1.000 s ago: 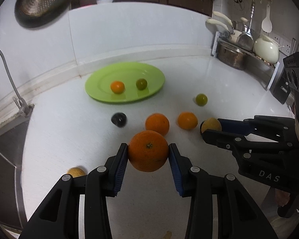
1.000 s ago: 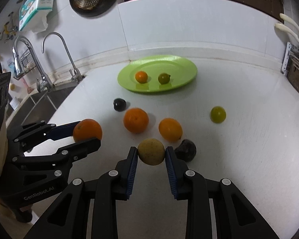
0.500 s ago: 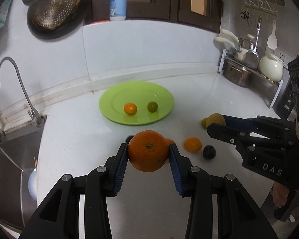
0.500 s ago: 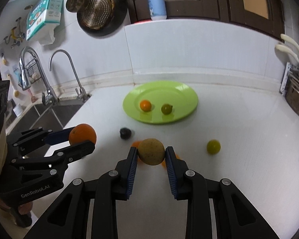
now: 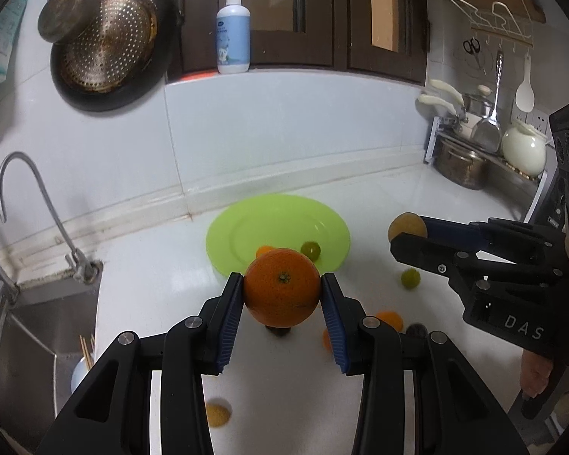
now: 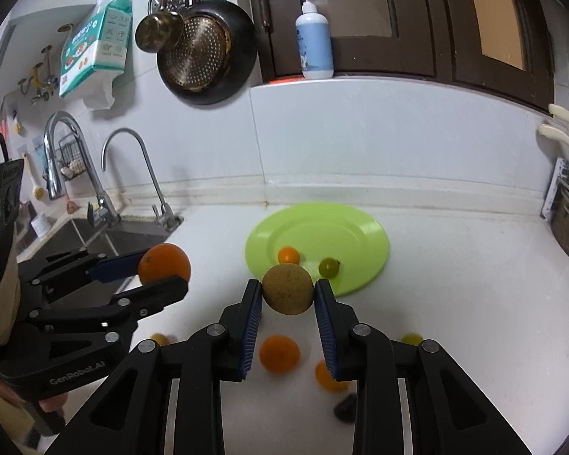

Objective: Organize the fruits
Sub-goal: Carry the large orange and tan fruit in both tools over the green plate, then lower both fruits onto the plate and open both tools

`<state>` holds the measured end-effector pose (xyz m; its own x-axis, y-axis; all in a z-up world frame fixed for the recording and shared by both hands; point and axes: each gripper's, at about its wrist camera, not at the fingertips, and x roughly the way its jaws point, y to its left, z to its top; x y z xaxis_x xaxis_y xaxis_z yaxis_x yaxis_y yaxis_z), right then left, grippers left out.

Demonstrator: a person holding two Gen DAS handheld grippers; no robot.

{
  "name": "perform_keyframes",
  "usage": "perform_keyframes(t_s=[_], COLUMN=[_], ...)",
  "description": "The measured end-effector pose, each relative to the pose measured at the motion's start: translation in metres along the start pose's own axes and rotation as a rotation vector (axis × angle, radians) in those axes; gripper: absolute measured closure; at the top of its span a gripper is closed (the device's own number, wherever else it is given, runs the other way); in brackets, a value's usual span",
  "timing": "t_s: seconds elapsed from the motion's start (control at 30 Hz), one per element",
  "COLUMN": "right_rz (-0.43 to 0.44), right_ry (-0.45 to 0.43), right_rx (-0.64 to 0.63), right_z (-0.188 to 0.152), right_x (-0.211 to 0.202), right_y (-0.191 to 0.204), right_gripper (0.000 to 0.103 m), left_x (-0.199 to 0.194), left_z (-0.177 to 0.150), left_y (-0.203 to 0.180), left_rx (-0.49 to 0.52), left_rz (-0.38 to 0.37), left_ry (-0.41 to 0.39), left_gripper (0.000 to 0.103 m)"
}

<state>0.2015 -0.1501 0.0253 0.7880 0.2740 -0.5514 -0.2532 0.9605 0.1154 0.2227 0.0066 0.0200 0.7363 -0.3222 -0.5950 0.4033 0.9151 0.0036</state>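
My left gripper (image 5: 282,292) is shut on a large orange (image 5: 282,287), held in the air above the white counter. My right gripper (image 6: 287,291) is shut on a brownish-yellow round fruit (image 6: 287,289), also lifted. Each gripper shows in the other's view, the left gripper (image 6: 163,271) with its orange (image 6: 164,261) and the right gripper (image 5: 407,233) with its fruit (image 5: 406,226). Ahead lies the green plate (image 6: 345,227) with a small orange fruit (image 6: 288,254) and a small green fruit (image 6: 329,266) on it. The same plate (image 5: 246,223) shows in the left wrist view.
Loose on the counter lie two oranges (image 6: 279,352) (image 6: 328,375), a dark fruit (image 6: 346,407), a green fruit (image 5: 410,278) and a small yellow fruit (image 5: 217,414). A sink with taps (image 6: 132,174) is at left. A rack with pots (image 5: 485,151) stands at right.
Both grippers rose with their fruits still held. The counter fruits dropped lower in both views and the wall, cabinet and hanging pans came into sight.
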Motion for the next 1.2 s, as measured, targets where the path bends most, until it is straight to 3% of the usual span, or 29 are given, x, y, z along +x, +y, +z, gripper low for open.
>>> perform_keyframes(t_s=[0.17,0.57,0.93,1.2], right_rz=[0.007,0.028,-0.010,-0.026], right_ry=[-0.017,0.037,0.124,0.241], right_rx=[-0.019,0.011,0.031,0.072], right_z=[0.020,0.066,0.091,0.097], right_x=[0.008,0.055,0.108,0.160], right_y=[0.002,-0.015,-0.036,-0.059], right_gripper=[0.073,0.073,0.073,0.073], left_x=[0.010,0.045,0.105,0.162], left_z=[0.021,0.064,0.085,0.089], left_y=[0.007,0.026,0.042,0.058], left_rx=[0.010,0.013,0.007,-0.038], left_rz=[-0.008,-0.050,-0.036,-0.043], left_ry=[-0.008,0.006,0.093,0.188], left_gripper=[0.062,0.062,0.062,0.062])
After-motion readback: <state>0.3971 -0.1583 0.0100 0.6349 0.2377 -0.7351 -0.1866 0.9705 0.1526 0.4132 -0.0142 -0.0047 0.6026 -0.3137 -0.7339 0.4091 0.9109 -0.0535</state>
